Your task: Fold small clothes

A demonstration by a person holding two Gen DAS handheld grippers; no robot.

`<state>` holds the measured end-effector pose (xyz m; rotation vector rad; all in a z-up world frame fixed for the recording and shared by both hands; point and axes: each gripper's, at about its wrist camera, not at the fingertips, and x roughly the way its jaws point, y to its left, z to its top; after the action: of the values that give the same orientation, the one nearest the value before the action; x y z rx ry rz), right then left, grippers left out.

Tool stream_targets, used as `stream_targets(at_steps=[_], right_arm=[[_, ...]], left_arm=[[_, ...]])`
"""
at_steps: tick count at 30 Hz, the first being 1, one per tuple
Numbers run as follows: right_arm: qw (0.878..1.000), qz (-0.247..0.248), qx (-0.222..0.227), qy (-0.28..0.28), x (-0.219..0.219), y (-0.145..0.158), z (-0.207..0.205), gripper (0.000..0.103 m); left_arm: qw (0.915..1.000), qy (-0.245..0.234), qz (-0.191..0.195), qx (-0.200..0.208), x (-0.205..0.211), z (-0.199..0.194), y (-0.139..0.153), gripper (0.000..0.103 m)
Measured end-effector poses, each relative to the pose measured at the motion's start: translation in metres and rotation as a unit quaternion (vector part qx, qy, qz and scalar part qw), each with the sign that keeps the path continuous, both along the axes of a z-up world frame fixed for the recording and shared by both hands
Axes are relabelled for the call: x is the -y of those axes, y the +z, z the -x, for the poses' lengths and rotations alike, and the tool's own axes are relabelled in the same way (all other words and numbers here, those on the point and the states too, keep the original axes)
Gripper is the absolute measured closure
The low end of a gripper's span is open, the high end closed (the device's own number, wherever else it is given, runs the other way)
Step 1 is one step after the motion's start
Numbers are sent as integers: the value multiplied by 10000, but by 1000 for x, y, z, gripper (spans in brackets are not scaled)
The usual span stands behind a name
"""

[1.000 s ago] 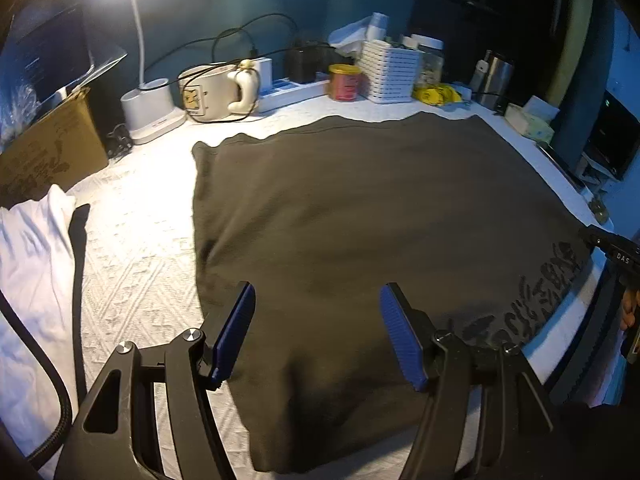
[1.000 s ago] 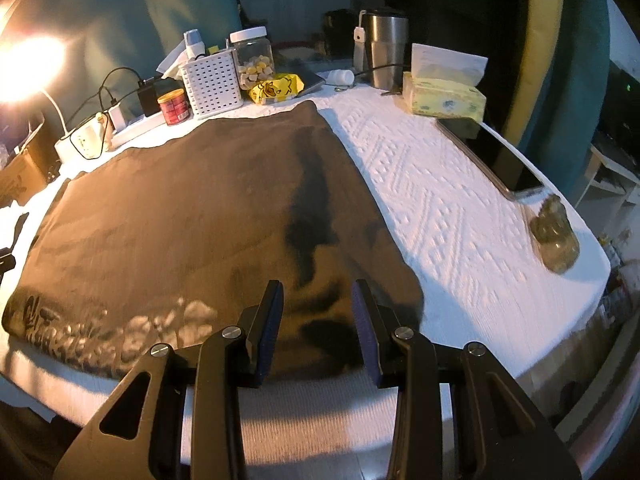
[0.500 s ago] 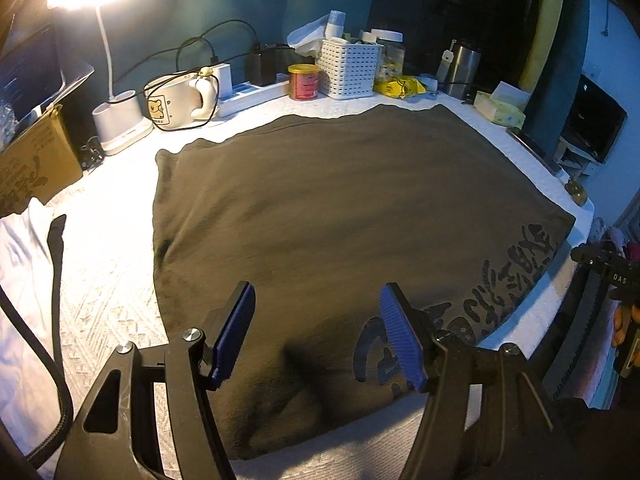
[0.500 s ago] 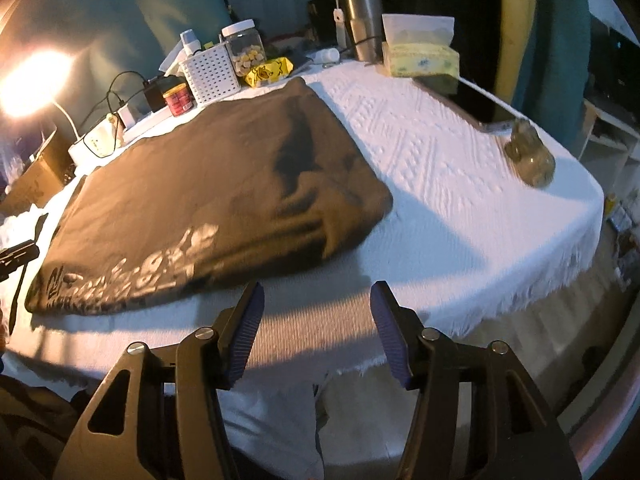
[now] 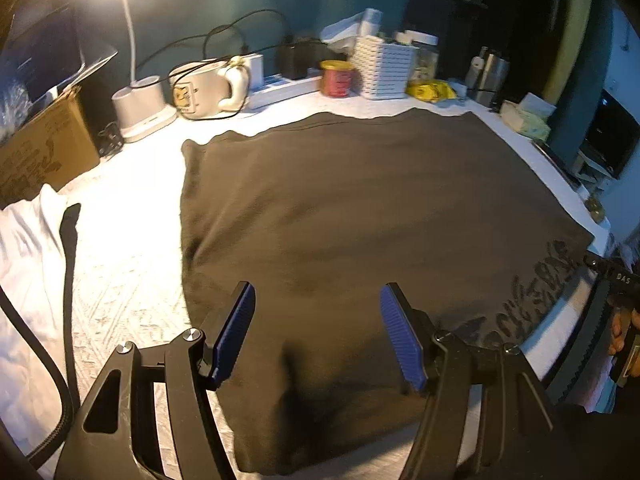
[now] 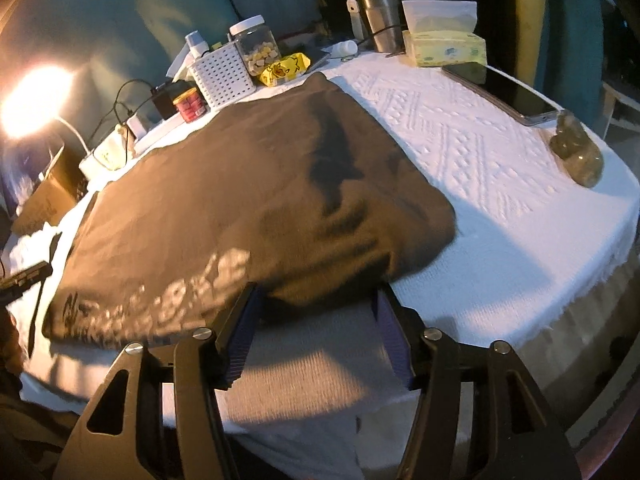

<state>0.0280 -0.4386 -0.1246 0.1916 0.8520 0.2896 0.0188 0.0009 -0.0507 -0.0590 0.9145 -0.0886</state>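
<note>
While both grippers' ribbed blue jaws gape empty, the soft dark shirt (image 5: 360, 216) lies flat.

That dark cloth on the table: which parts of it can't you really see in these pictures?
- Dark cloth: near edge hidden behind the left gripper, left view.
- Its printed lettering: motion-blurred, unreadable, right view.
- Underside and fold layers: covered by the cloth itself, both views.

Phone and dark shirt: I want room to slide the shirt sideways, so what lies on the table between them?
Only bare white tablecloth lies between the phone and the dark shirt, seen in the right wrist view.
</note>
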Motion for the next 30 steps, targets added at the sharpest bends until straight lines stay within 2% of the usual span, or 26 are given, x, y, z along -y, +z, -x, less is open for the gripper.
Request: stream_targets(at_steps=[4,11,17,21,23,26,27,28,29,30], right_arm=[[9998,-181,-20,-75,-4,1,-15,32],[9991,-392,-15,-186,-18,1,-47,31],[9992,-240,175,-255,-34,1,-74,31],[9992,-43,319,-222,-49,1,-88,31],[9995,-43,307,-102,-56,0,-97,31],[9993,253,262,103,-70,2,-107,31],[9992,276,234,196,-74,2,-110,32],[9991,296,228,224,-75,2,-110,39],[9989,348,233,226,-77,2,-112,47],[9987,406,223,212,-78,2,-113,63]], left_arm=[[9998,169,64,-19,-9,-9,-1,38],[9994,332,63,-30,-19,-25,-2,38],[9979,619,166,50,-36,-37,-1,38],[9981,608,66,53,-42,-45,-2,38],[9980,625,21,83,-47,-49,-2,38],[9979,642,36,122,-54,-54,-3,38],[9978,644,37,132,-56,-56,-4,38],[9978,646,42,145,-58,-59,-4,38],[9978,646,51,153,-60,-60,-5,38],[9978,641,67,164,-62,-62,-5,38]])
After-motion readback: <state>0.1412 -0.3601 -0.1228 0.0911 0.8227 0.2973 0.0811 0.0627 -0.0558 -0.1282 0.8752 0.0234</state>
